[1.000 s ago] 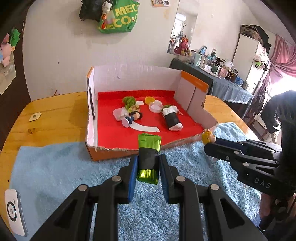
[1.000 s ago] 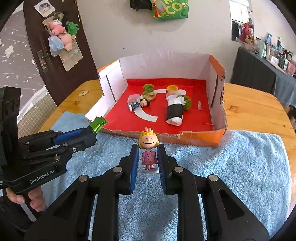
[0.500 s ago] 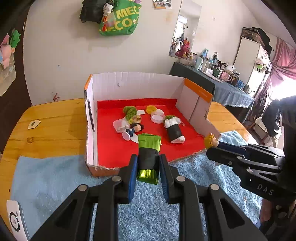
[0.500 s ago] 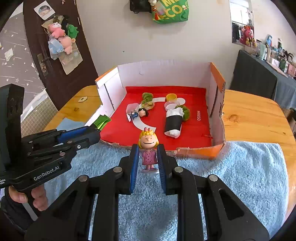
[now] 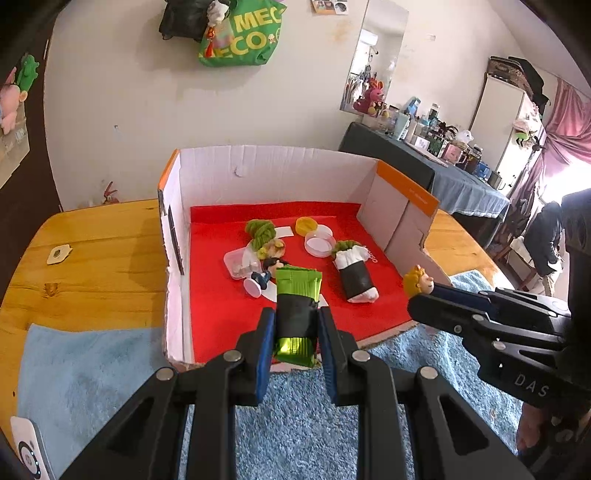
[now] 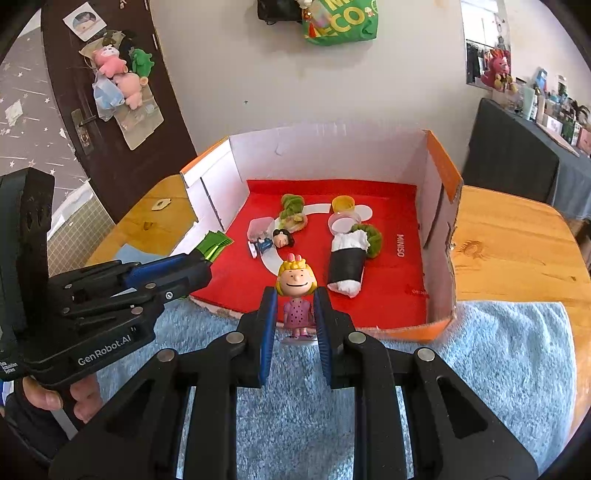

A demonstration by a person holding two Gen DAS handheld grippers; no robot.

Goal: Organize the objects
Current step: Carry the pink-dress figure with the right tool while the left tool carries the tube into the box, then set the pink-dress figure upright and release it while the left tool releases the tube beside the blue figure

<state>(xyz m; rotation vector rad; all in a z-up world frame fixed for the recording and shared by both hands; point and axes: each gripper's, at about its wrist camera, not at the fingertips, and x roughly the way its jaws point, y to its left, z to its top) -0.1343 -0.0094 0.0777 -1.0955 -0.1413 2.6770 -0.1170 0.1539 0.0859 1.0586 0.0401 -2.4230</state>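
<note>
Left gripper [image 5: 294, 334]: one; its jaws are closed on one green and black foil packet [image 5: 297, 312], which is pinched upright between the blue pads, just above the box's near edge at 6 o'clock.
Right gripper [image 6: 294, 328]: one; its jaws are closed tight on one blonde figurine in a pink dress [image 6: 296, 295], held upright, facing the camera, over the near edge of the box.
Hand [image 6: 62, 400]: one is seen, wrapped around the left gripper's handle at 8 o'clock in the right wrist view.
Box [image 5: 273, 173]: one cardboard box, white inside the walls, orange outside, with a red floor; it is set on the table at 12 o'clock from both grippers, its near side low.
Rolled bundles in the box: one black and white roll with a green end [image 6: 349, 264] lies at 1 o'clock from the figurine; one green and yellow bundle [image 6: 292, 212] lies at 12 o'clock.
Small figurine: one dark-haired figure [image 6: 275, 242] lies on its side on the red floor.
Round lids: one yellow [image 6: 342, 204] and one clear white [image 6: 343, 224], touching, towards the back wall.
Clear tub [image 6: 258, 229]: one, just beside the dark-haired figure.
Towel [image 6: 498, 369]: one, light blue, spread under both grippers.
Table [image 6: 517, 240]: one, wooden.
Green bag [image 6: 341, 22]: one, hung on the wall at 12 o'clock.
</note>
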